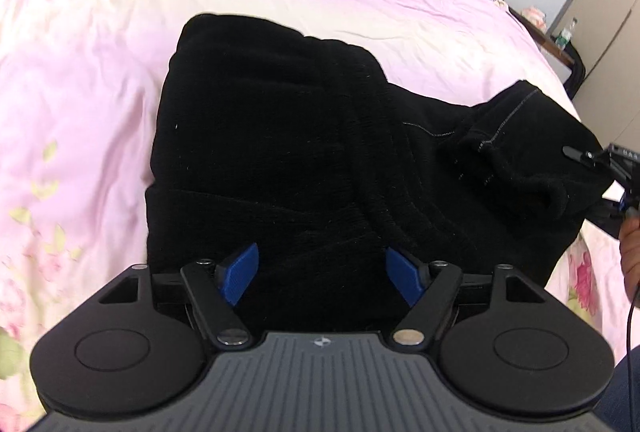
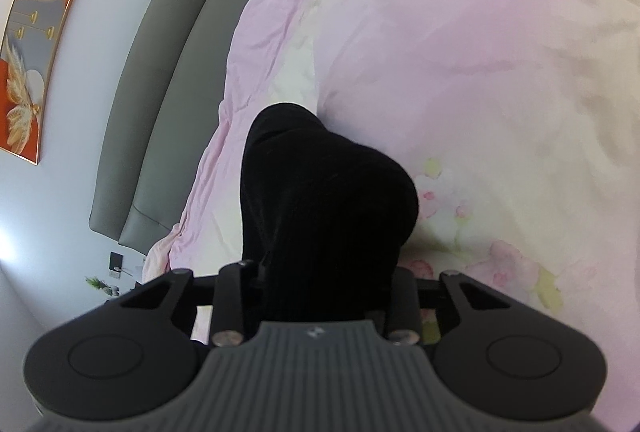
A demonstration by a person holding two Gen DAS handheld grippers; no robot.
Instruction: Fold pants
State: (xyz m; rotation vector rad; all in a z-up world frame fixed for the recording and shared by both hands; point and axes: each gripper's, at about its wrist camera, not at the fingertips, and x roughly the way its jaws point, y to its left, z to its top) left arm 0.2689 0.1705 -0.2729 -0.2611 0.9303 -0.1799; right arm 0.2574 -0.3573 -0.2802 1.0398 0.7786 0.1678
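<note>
The black pants (image 1: 288, 152) lie bunched on the pink bed cover in the left wrist view. My left gripper (image 1: 322, 274) hovers over their near edge. It is open, its blue pads (image 1: 240, 274) wide apart and pressing on nothing. At the right edge, my right gripper (image 1: 588, 156) holds a stitched hem end of the pants, raised off the bed. In the right wrist view a wad of the black pants (image 2: 328, 192) fills the narrow gap between the fingers of the right gripper (image 2: 324, 272) and hides its pads.
The pink floral duvet (image 1: 100, 92) covers the bed on all sides. A grey padded headboard (image 2: 168, 72) and a framed picture (image 2: 36, 32) are on the wall side. A nightstand with a bottle (image 1: 564, 36) stands far right. A person's hand (image 1: 630, 248) shows at the right edge.
</note>
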